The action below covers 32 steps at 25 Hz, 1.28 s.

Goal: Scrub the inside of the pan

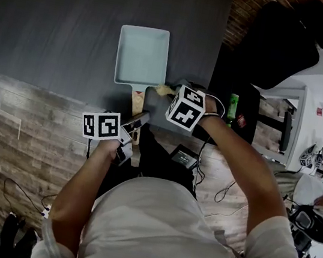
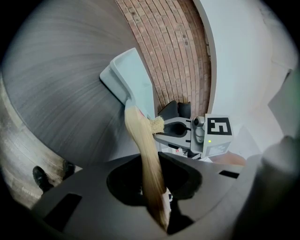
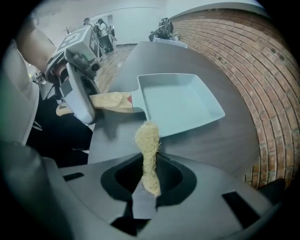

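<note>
A light blue rectangular pan (image 1: pixel 141 55) lies on the dark grey table (image 1: pixel 62 24), its wooden handle (image 1: pixel 137 98) sticking out over the near edge. My left gripper (image 1: pixel 141 118) is shut on that handle (image 2: pixel 143 154), seen up close in the left gripper view (image 2: pixel 152 187). My right gripper (image 1: pixel 170 93) is shut on a pale fibrous scrubber (image 3: pixel 147 150), which hangs just off the pan's near right corner, short of its inside (image 3: pixel 176 101). The right gripper view (image 3: pixel 147 183) also shows the left gripper (image 3: pixel 79 89) on the handle (image 3: pixel 110 101). The pan's inside looks bare.
The table's near edge runs just under the pan handle, with wood-look floor and cables (image 1: pixel 224 193) below. A black chair (image 1: pixel 285 41) and a green bottle (image 1: pixel 233 106) stand to the right. White equipment (image 1: pixel 309 118) fills the far right. A brick wall (image 3: pixel 243 61) lies behind the table.
</note>
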Available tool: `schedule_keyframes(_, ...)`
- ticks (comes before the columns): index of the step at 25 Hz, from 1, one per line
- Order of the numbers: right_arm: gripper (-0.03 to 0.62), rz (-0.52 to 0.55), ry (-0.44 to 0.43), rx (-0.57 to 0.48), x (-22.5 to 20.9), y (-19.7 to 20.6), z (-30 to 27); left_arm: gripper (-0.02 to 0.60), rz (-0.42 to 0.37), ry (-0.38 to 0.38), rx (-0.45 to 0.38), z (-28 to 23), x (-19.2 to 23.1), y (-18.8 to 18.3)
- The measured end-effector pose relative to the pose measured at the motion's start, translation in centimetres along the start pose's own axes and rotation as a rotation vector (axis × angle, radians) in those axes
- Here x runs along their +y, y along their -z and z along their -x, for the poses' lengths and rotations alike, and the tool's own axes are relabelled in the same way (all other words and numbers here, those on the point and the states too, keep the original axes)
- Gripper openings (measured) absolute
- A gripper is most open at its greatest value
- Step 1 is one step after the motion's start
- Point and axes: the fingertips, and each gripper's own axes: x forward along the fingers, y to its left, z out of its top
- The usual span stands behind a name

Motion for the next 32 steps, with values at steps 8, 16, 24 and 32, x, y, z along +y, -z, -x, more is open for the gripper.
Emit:
schedule_keyframes(8,0.081,-0.049,0.043,0.029,-3.5,2.7,1.5,0.077,-0.006,0.010,0.023,0.5,0.2,0.5)
schedule_keyframes(16,0.081,-0.217,0.088,-0.027,-8.8,2.5,2.5,0.075,-0.020,0.041,0.092,1.8,0.1,2.1)
schedule_keyframes(24,0.081,-0.492,0.069,-0.133,-14.3,1.6,2.5,0.077,-0.054,0.074,0.193,3.0,-0.1,4.6)
schedule_keyframes(32,0.081,-0.776,-0.018,-0.223,-16.9,0.3,1.5,0.077,-0.086,0.097,0.276,4.0,-0.2,6.2)
